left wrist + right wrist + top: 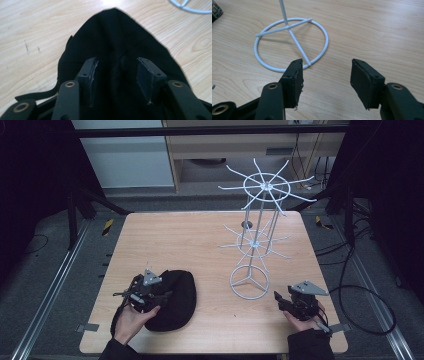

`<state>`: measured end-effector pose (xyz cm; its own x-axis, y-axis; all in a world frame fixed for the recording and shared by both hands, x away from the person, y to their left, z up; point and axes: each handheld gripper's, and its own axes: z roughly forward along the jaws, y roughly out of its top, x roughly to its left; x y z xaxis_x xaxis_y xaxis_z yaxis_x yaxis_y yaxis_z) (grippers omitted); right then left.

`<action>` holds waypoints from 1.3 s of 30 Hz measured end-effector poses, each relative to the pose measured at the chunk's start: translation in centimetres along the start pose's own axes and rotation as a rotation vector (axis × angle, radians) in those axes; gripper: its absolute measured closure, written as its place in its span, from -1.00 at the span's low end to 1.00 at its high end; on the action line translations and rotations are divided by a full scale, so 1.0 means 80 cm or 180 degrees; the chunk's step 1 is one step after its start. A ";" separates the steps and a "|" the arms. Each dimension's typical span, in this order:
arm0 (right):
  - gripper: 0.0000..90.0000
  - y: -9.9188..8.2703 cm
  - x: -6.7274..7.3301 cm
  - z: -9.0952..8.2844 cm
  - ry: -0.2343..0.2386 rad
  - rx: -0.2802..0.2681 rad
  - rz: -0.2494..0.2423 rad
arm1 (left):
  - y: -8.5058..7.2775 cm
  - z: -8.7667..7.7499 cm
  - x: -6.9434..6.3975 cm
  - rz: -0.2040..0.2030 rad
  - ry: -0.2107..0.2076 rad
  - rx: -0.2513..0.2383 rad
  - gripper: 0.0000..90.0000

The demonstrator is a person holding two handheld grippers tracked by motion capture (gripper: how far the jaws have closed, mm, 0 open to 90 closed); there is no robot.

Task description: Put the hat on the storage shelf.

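A black fabric cap (175,302) lies flat on the wooden table (200,240) near its front left. My left gripper (165,295) hovers over the cap's left side, held by a hand. In the left gripper view the cap (115,35) spreads out below my left gripper (117,62), whose jaws stand open and apart from the cloth. A white wire rack (257,215) with two tiers of spokes stands at centre right. My right gripper (277,297) sits just right of its base ring (249,282). In the right gripper view that ring (325,37) lies ahead of my open, empty right gripper (326,63).
The rack's upper spokes (267,185) fan out wide above the table's far right part. Bare wood stretches across the far left and the middle. Cables (360,290) trail on the floor to the right of the table. Dark frame bars stand at both sides.
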<state>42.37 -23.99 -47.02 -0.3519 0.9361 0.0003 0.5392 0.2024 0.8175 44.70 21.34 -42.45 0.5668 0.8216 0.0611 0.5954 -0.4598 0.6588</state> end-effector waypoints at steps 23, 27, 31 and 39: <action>0.04 -0.003 -0.001 0.006 0.0052 0.0092 0.0004 | 0.000 -0.009 0.007 -0.0090 -0.0106 -0.0164 0.81; 0.04 -0.003 -0.001 0.005 0.0029 0.0078 0.0013 | 0.000 -0.021 0.005 -0.0082 -0.0107 -0.0422 0.81; 0.03 -0.003 -0.003 0.004 0.0006 0.0041 0.0024 | 0.001 -0.037 0.002 -0.0108 -0.0119 -0.0736 0.81; 0.03 -0.004 -0.004 0.003 -0.0036 -0.0041 -0.0006 | 0.007 -0.072 -0.003 -0.0119 -0.0174 -0.1317 0.81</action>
<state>42.48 -24.26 -47.39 -0.3442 0.9389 -0.0077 0.5286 0.2005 0.8248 41.63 22.83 -37.74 0.5851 0.8110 -0.0012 0.3437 -0.2466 0.9061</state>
